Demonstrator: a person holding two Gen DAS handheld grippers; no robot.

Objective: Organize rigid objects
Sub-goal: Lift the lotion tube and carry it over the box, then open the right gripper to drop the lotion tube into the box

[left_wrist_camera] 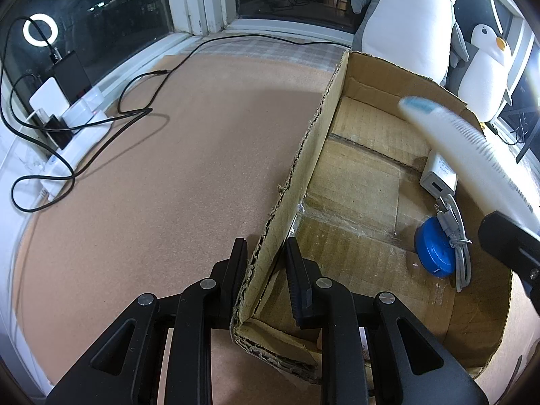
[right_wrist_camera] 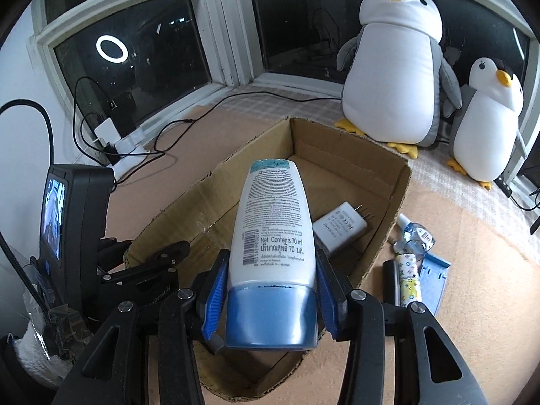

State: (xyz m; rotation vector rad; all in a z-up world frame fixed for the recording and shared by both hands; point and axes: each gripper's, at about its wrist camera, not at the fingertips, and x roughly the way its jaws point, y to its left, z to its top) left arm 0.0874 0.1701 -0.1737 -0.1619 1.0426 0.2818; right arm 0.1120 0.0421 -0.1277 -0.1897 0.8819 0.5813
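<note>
Right claw [right_wrist_camera: 271,298]: I have it clenched on the lotion bottle [right_wrist_camera: 270,236], blue pads either side just above the blue cap, bottle pointing away over the cardboard box [right_wrist_camera: 393,199].

Handling, as I judge it: small plastic bottle, light, stiff enough but smooth-walled and tapered, so it could slide; the shoulder by the cap is the surest hold.

Left claw [left_wrist_camera: 265,263]: clamped on the box's near-left wall, steadying it.

Inside the box: white charger [right_wrist_camera: 339,229]; blue round tin [left_wrist_camera: 433,249] and grey cable [left_wrist_camera: 457,246] at right.

On the worktop, right of the box: a patterned tube [right_wrist_camera: 410,278], a blue flat piece [right_wrist_camera: 435,278].

Far side: two plush penguins [right_wrist_camera: 395,81], clear of my path.
</note>
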